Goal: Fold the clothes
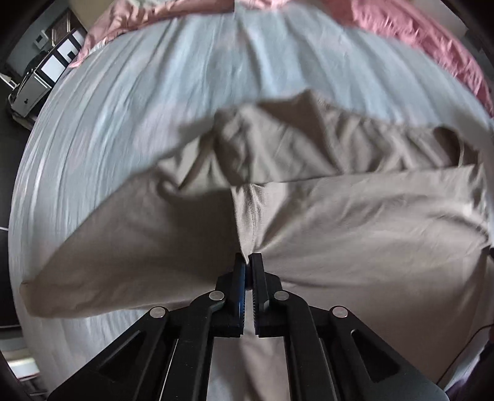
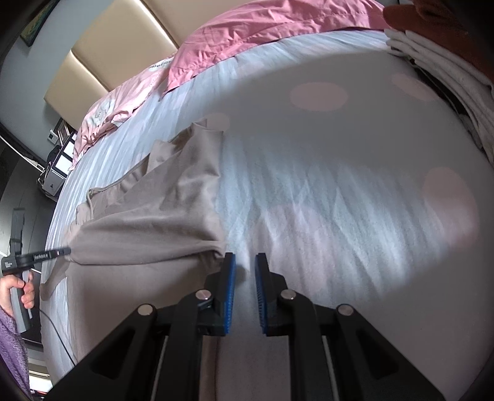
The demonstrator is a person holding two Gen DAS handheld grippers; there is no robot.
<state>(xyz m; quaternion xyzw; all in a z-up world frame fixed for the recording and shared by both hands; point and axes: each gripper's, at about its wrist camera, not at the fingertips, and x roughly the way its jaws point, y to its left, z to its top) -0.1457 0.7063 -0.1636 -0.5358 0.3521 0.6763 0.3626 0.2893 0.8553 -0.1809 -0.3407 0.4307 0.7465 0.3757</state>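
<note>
A beige garment with a drawstring [image 1: 308,216] lies on the pale sheet of the bed [image 1: 123,108], its far part folded back over itself. My left gripper [image 1: 247,259] is shut on a fold of this garment near its middle, lifting it slightly. In the right wrist view the same beige garment [image 2: 160,216] lies to the left, its edge pinched by the left gripper [image 2: 63,253] held in a person's hand [image 2: 18,290]. My right gripper [image 2: 245,259] stands open just right of the garment's near corner, with only sheet between its fingers.
A pink duvet [image 2: 247,27] is bunched along the head of the bed below a padded headboard [image 2: 117,46]. A stack of folded white and rust clothes [image 2: 447,55] sits at the far right. A shelf unit [image 1: 46,74] stands beside the bed.
</note>
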